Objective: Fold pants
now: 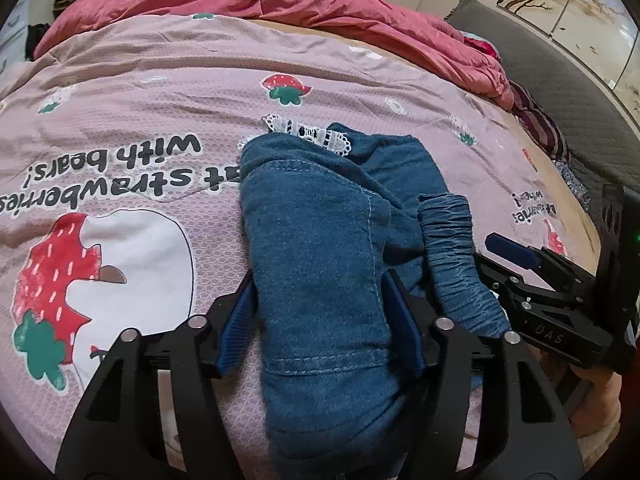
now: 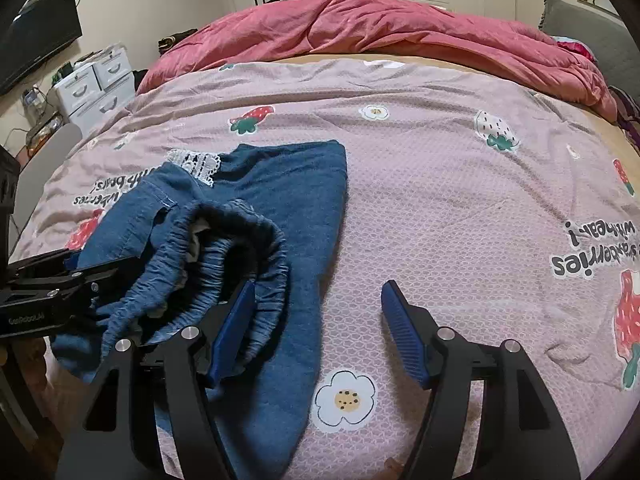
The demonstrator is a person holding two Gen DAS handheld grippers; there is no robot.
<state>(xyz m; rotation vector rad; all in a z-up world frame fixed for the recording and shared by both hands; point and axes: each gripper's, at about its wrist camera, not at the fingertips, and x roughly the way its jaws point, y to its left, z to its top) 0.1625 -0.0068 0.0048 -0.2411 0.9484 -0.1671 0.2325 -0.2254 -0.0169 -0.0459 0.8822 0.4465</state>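
Small blue denim pants (image 1: 320, 248) with white lace trim (image 1: 308, 134) lie folded over on the pink strawberry blanket (image 1: 140, 92). My left gripper (image 1: 320, 316) is open with its blue pads on both sides of a raised fold of denim. In the right wrist view the pants (image 2: 276, 200) lie at the left, with the gathered elastic waistband (image 2: 240, 256) bunched up. My right gripper (image 2: 318, 332) is open, its left pad touching the waistband and its right pad over bare blanket. The right gripper also shows in the left wrist view (image 1: 516, 256), and the left one in the right wrist view (image 2: 72, 268).
A crumpled red quilt (image 2: 380, 32) lies across the far side of the bed. A grey padded headboard (image 1: 560, 92) runs along the right. White drawers (image 2: 96, 80) and a dark screen (image 2: 40, 40) stand left of the bed.
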